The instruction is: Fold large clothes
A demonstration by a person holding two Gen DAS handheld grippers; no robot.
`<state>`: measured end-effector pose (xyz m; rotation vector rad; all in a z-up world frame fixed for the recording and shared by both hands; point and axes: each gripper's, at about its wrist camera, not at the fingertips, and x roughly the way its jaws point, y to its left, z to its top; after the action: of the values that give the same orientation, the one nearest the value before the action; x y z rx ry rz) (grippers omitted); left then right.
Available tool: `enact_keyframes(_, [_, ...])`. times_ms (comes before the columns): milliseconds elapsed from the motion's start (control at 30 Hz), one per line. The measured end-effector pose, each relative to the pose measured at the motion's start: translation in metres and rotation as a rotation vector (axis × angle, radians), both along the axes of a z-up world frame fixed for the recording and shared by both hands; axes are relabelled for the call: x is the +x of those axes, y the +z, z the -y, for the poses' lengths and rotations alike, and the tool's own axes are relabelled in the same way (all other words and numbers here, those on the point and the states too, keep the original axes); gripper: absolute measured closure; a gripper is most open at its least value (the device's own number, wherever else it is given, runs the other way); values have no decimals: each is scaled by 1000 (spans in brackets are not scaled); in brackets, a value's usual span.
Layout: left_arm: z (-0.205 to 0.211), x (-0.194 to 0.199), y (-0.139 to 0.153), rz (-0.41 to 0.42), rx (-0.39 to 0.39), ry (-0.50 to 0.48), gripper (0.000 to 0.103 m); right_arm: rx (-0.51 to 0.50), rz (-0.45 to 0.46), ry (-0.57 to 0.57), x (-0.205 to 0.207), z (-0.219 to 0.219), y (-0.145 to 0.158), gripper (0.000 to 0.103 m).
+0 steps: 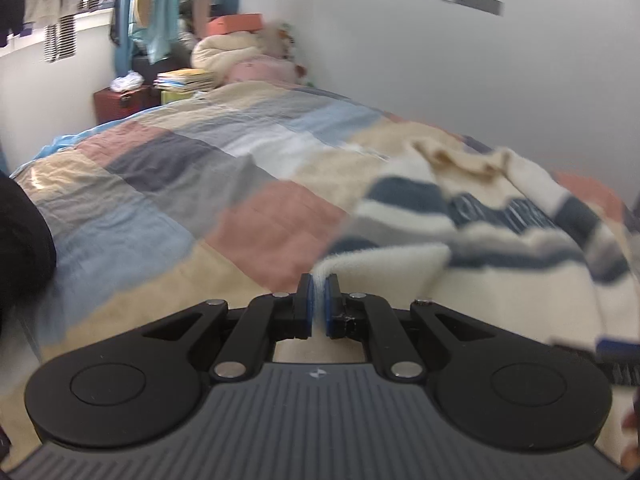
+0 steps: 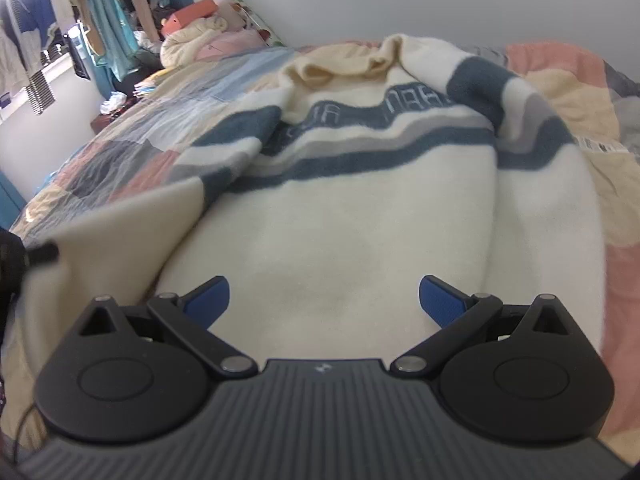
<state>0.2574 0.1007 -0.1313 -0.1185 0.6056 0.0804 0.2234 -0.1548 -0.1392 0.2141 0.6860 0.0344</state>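
Your left gripper (image 1: 319,300) pinches the sweater (image 2: 340,208) edge to fold it; your right gripper (image 2: 324,300) hovers wide open, empty

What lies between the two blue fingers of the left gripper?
A cream edge of the striped fleece sweater is pinched between the fingers of the left gripper, shown in the left wrist view.
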Motion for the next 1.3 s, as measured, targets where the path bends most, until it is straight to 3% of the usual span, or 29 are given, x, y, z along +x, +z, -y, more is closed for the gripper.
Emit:
enact_keyframes(200, [-29, 70, -26, -90, 28, 60, 96, -66, 2, 74, 17, -13, -9, 0])
enact_keyframes(367, [-40, 88, -74, -204, -23, 55, 96, -36, 12, 104, 32, -19, -18, 0])
enact_keyframes(567, [-39, 98, -90, -214, -12, 58, 95, -116, 7, 123, 39, -30, -34, 0])
enact_keyframes(800, [-38, 100, -92, -199, 3, 52, 95, -113, 1, 122, 46, -29, -41, 0])
enact_keyframes(900, [-37, 98, -89, -204, 17, 48, 78, -118, 5, 123, 44, -30, -42, 0])
enact_keyframes(967, [-33, 94, -84, -205, 70, 49, 54, -124, 6, 125, 43, -30, -43, 0])
enact_keyframes(1300, [-31, 34, -61, -157, 41, 11, 34, -130, -6, 92, 30, -32, -40, 0])
